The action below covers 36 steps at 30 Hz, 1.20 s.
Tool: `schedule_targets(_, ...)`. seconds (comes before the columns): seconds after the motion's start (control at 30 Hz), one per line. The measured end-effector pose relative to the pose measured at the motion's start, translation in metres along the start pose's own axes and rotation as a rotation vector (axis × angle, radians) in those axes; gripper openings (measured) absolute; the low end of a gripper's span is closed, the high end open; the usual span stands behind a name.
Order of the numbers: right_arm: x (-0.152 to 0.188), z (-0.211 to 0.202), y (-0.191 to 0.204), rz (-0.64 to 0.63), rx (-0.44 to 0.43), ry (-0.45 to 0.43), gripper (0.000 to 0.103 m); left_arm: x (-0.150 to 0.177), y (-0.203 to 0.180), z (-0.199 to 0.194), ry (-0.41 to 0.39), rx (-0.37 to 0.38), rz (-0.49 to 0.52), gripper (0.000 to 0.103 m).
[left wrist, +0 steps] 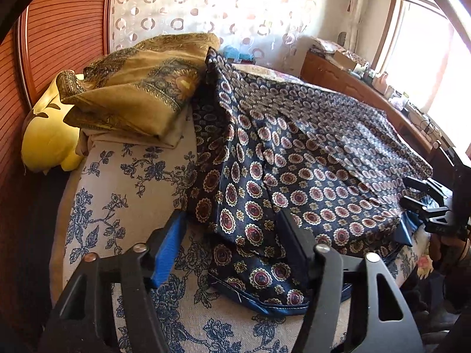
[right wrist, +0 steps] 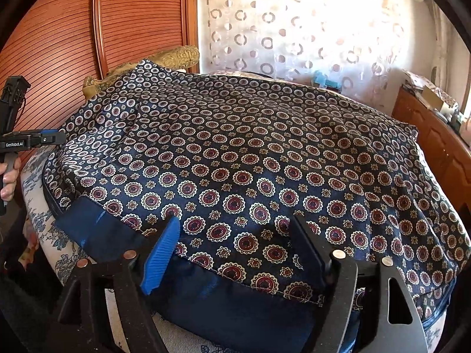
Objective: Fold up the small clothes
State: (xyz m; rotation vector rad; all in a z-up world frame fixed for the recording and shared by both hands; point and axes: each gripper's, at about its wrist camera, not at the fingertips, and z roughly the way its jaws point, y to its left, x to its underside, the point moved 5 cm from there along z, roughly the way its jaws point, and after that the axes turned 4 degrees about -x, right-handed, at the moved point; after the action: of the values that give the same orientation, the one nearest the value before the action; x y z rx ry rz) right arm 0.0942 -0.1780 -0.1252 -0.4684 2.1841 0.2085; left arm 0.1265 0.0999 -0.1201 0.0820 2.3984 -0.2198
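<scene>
Left gripper [left wrist: 232,253] jaws apart astride cloth [left wrist: 294,158] corner, pads not pressing. Right gripper [right wrist: 235,253] wide over cloth hem (blue lining showing). Bedsheet [left wrist: 117,176] beneath.

One navy patterned garment [right wrist: 235,158], one gold cloth [left wrist: 141,88], one yellow pillow [left wrist: 47,138], two tools.

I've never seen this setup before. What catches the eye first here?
A dark blue garment patterned with red medallions covers most of the floral bedcover. Both the left gripper and right gripper stand open at its near edge. A gold cloth is heaped by the wooden headboard.
</scene>
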Motion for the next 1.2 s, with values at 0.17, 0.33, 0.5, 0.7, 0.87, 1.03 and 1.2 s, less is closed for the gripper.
schedule_targets(0.17, 0.004, -0.003, -0.001, 0.001, -0.002, -0.003, 0.081, 0.002, -0.002, 0.002, 0.001, 0.000, 0.004, 0.056)
schedule_targets(0.33, 0.005, -0.002, 0.000, 0.003, -0.001, -0.005, 0.081, 0.003, -0.005, 0.002, 0.000, -0.017, 0.019, 0.046)
schedule_targets(0.5, 0.005, -0.003, -0.001, 0.004, -0.002, -0.006, 0.081, 0.004, -0.006, 0.002, -0.001, -0.021, 0.020, 0.045)
schedule_targets(0.7, 0.006, -0.003, -0.001, 0.004, -0.003, -0.006, 0.081, 0.008, -0.014, 0.000, 0.000, -0.035, 0.050, 0.035)
schedule_targets(0.87, 0.006, -0.004, -0.001, 0.005, -0.004, -0.006, 0.081, 0.011, -0.015, -0.002, -0.006, -0.053, 0.053, 0.025)
schedule_targets(1.03, 0.006, -0.004, -0.001, 0.006, -0.006, -0.006, 0.081, 0.009, -0.019, -0.003, -0.009, -0.060, 0.065, 0.003)
schedule_targets(1.2, 0.006, -0.005, -0.001, 0.010, -0.011, -0.011, 0.081, -0.007, -0.047, -0.033, -0.103, 0.023, 0.073, 0.003)
